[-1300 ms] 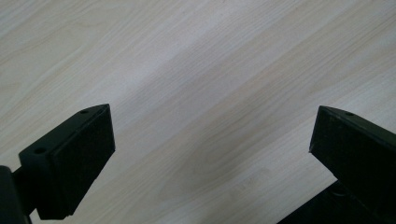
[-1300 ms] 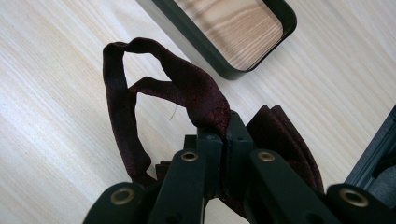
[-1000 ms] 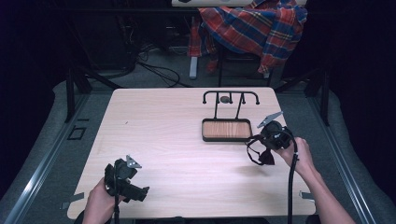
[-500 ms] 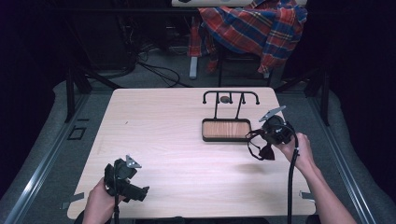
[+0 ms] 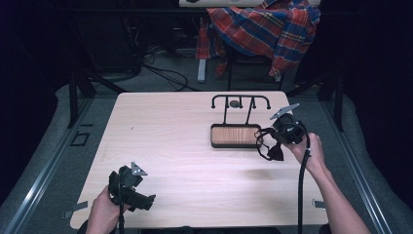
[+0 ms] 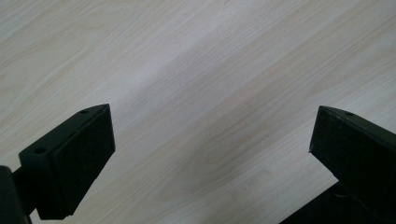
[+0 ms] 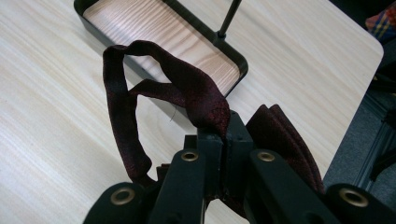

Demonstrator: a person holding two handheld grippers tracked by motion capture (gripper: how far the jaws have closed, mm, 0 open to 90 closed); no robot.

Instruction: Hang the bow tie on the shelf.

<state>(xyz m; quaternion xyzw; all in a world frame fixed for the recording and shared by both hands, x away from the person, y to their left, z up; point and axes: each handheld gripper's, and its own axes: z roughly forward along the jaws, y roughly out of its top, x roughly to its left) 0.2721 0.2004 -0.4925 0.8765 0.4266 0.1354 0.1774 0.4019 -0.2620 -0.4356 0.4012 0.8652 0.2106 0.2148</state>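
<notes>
A dark maroon bow tie (image 7: 285, 140) with a looped neck strap (image 7: 122, 107) hangs from my right gripper (image 7: 223, 127), whose jaws are shut on the strap where it meets the bow. In the high view that right gripper (image 5: 274, 140) is held above the table's right side, just right of a black stand's wooden-bottomed tray (image 5: 235, 145). The bow tie (image 5: 273, 151) dangles beneath it. My left gripper (image 5: 145, 200) is at the near left of the table. Its jaws stand wide apart in the left gripper view (image 6: 210, 112), with bare wood between them.
The stand's black rail (image 5: 241, 97) rises on two posts behind the tray (image 7: 140, 14), with a small dark knob (image 5: 235, 103) at its middle. The light wooden table (image 5: 185, 141) ends close to the right hand. A plaid shirt (image 5: 270, 27) lies on a chair beyond the table.
The right gripper with the bow tie has shifted slightly up and away, staying beside the tray. The left gripper has not moved.
</notes>
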